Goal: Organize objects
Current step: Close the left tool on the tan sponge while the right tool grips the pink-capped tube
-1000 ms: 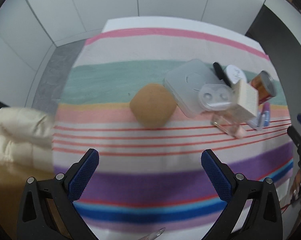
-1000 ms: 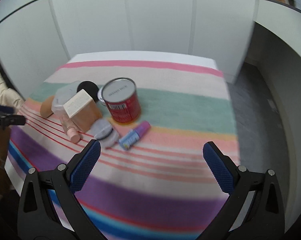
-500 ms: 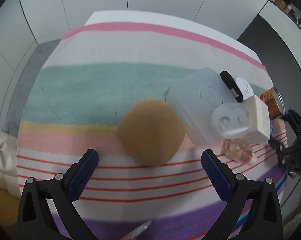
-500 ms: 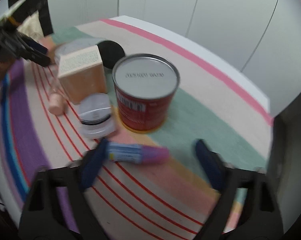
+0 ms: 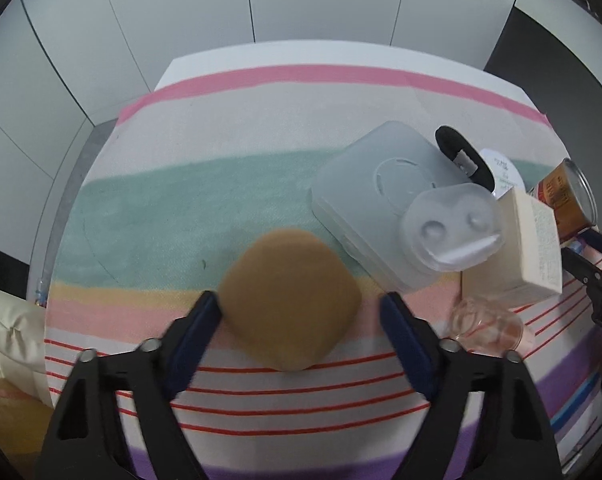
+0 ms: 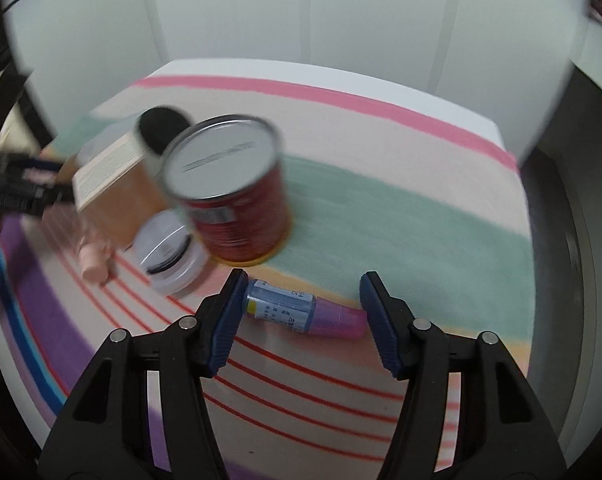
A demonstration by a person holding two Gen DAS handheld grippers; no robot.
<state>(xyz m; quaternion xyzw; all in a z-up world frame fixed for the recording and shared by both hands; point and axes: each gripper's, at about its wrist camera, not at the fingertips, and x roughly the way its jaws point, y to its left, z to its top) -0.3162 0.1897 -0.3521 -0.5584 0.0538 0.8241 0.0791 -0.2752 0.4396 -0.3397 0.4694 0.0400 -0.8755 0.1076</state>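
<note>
A tan rounded sponge lies on the striped cloth. My left gripper is open, its jaws on either side of the sponge, not clearly pressing it. A small blue and purple tube lies flat on the cloth. My right gripper is open with its jaws astride the tube's two ends. Behind the tube stands a red tin can, also in the left wrist view.
A frosted plastic box, a clear lens case, a beige carton, a black puff, a pink bottle and a clear round jar crowd the cloth. The table ends near white walls.
Both grippers have moved forward and down. The left jaws have narrowed around the sponge. The right jaws have narrowed around the tube, and the view has swung.
</note>
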